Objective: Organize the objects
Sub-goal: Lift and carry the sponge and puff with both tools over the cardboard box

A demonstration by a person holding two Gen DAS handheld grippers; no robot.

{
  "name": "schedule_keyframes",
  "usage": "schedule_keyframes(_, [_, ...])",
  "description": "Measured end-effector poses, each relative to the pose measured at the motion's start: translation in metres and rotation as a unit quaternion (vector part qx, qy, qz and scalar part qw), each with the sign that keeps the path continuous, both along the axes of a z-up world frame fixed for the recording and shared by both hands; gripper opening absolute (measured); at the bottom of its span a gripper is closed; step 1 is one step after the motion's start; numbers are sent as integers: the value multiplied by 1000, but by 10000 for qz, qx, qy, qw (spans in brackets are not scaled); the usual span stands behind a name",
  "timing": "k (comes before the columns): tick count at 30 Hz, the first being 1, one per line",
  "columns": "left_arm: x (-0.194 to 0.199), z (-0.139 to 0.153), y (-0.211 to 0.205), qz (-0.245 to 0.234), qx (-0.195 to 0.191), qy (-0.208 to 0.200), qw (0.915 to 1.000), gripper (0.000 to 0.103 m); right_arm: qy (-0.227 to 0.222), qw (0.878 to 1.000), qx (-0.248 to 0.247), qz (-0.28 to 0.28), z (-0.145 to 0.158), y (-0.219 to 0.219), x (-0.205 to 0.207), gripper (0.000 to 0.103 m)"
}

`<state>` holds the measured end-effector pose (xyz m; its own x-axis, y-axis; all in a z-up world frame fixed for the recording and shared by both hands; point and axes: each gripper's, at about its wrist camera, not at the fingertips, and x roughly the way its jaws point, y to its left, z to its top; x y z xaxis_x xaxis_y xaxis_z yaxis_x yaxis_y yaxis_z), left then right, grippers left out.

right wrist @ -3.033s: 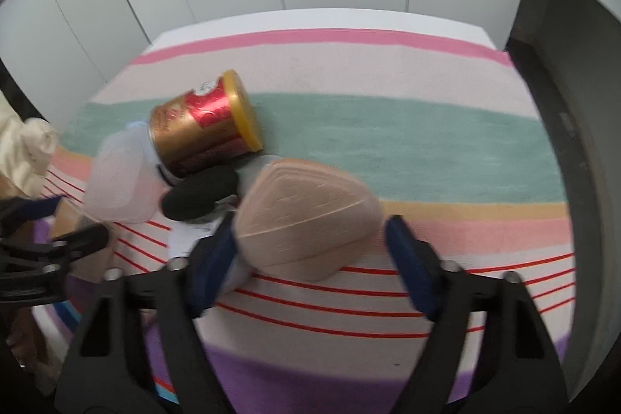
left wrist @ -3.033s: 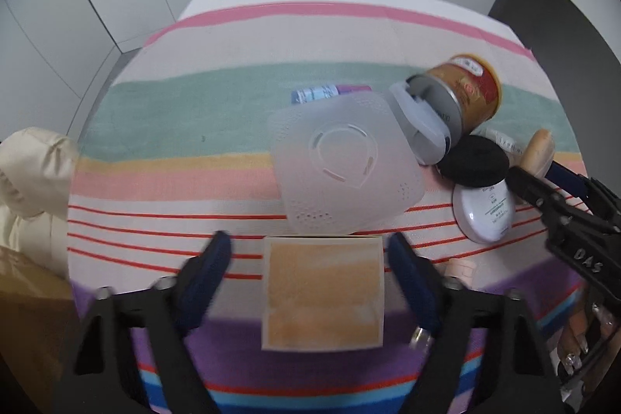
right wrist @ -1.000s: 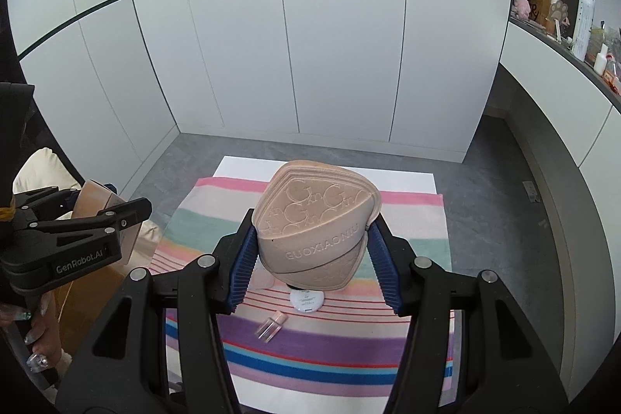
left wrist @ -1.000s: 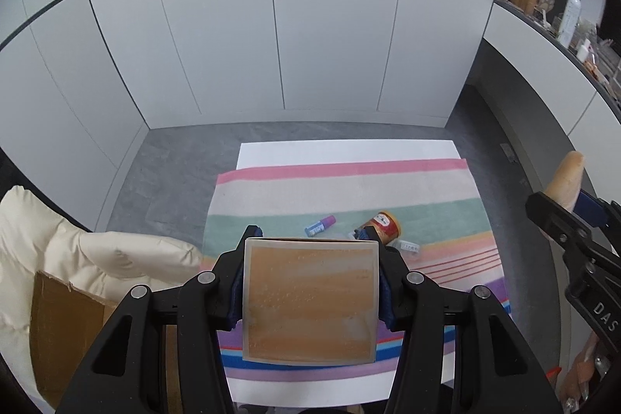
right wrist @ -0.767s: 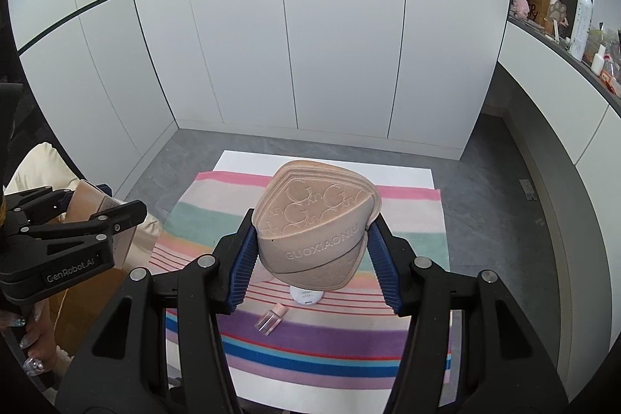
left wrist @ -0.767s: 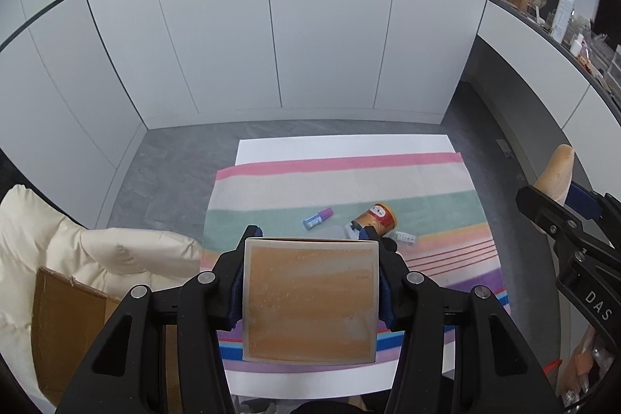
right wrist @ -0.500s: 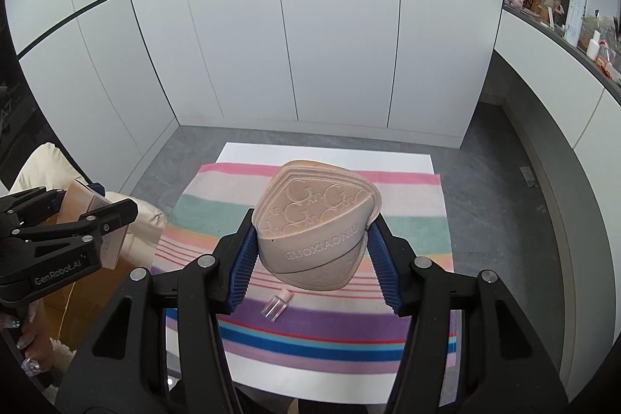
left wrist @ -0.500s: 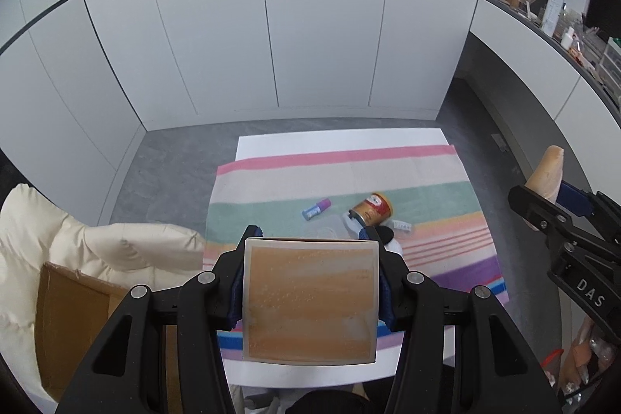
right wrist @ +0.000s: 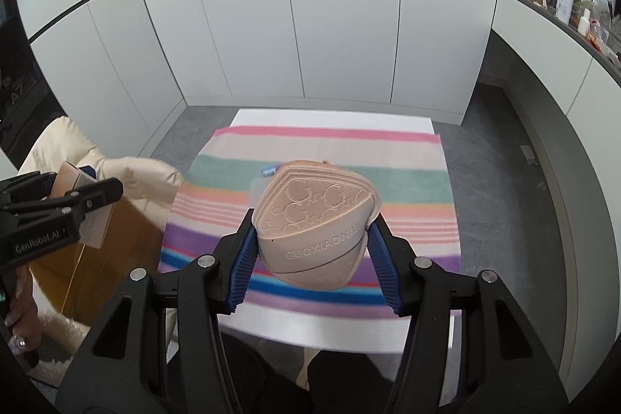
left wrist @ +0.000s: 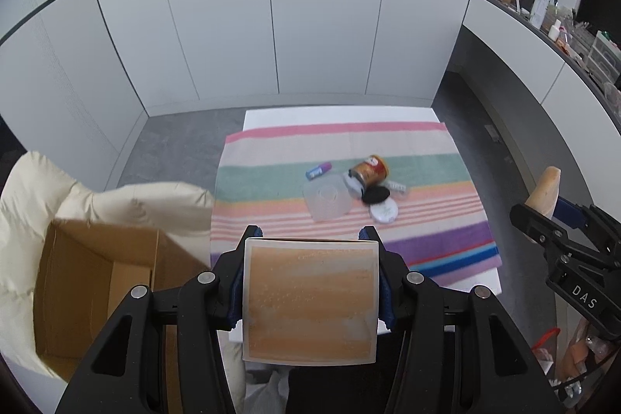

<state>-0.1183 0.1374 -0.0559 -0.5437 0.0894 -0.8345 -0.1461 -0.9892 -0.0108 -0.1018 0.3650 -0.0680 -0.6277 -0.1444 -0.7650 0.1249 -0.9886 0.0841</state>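
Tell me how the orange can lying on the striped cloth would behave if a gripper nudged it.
The orange can lies on its side, so it would probably roll. The black puff and white lid crowd its near end and might check it. Its weight cannot be judged.

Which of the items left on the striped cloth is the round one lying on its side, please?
The orange-and-red can lies tipped over with its end facing out; the translucent lid, white round compact and small blue-purple tube beside it are flat or slim.

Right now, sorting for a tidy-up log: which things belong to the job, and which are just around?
Job: orange square box in left gripper; pink case in right gripper; cardboard box; gold can.
Around: shelf bottles; cream jacket.
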Motion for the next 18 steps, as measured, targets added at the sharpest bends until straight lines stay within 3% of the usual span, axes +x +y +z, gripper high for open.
schedule_keyframes(12, [56,-8,-11,-213,-47,-81,9997,53,-256,9996,62,103,-17,-2,59,57])
schedule_keyframes(18, [60,-15,-19,-185,28,-201,9996,53,-251,9994,143,195,-19,-11,67,57])
